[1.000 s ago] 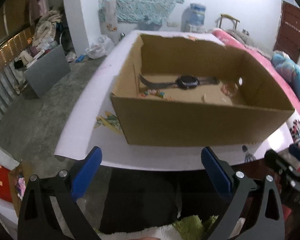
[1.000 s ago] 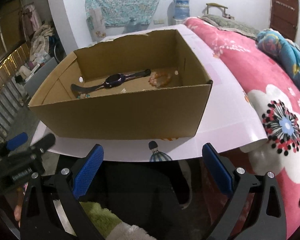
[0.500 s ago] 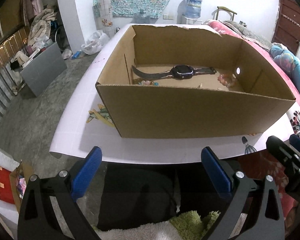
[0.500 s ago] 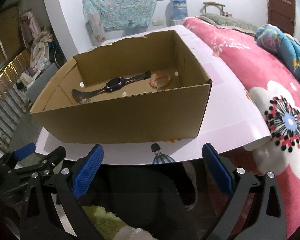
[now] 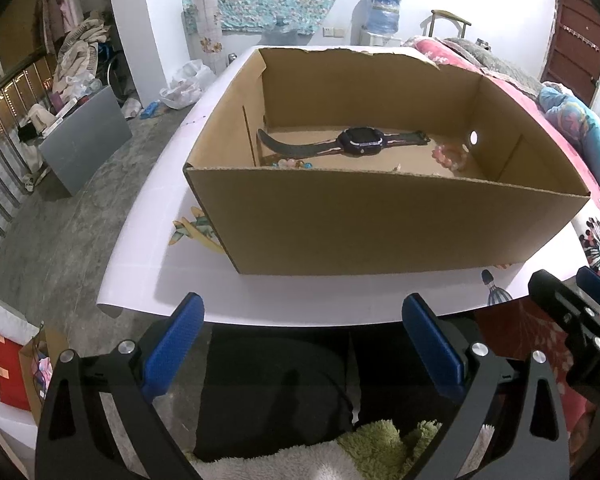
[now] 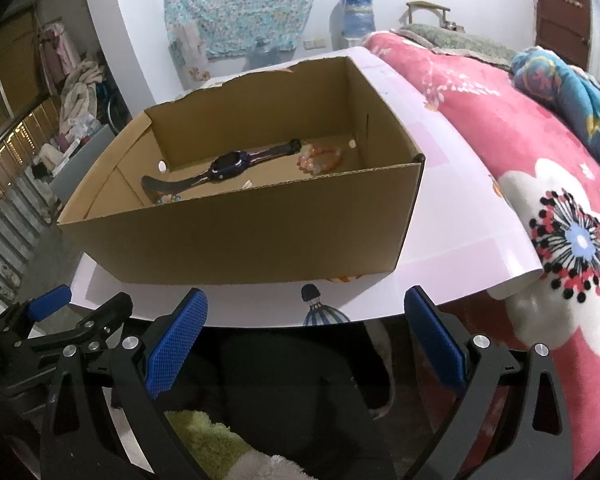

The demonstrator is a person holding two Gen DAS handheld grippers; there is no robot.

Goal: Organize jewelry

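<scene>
Both the left tongs [image 5: 303, 344] and the right tongs [image 6: 306, 340] hang spread wide with nothing between their blue pads, short of the near edge of the white counter [image 5: 148, 264]. Ahead of them an open cardboard box [image 5: 380, 224] stands on the counter. On its floor, beyond the near wall, lie a dark wristwatch [image 5: 360, 142], a pink bead bracelet [image 5: 450, 156] to the watch's right and a partly hidden string of coloured beads [image 5: 290, 164] toward the left tongs' side.
</scene>
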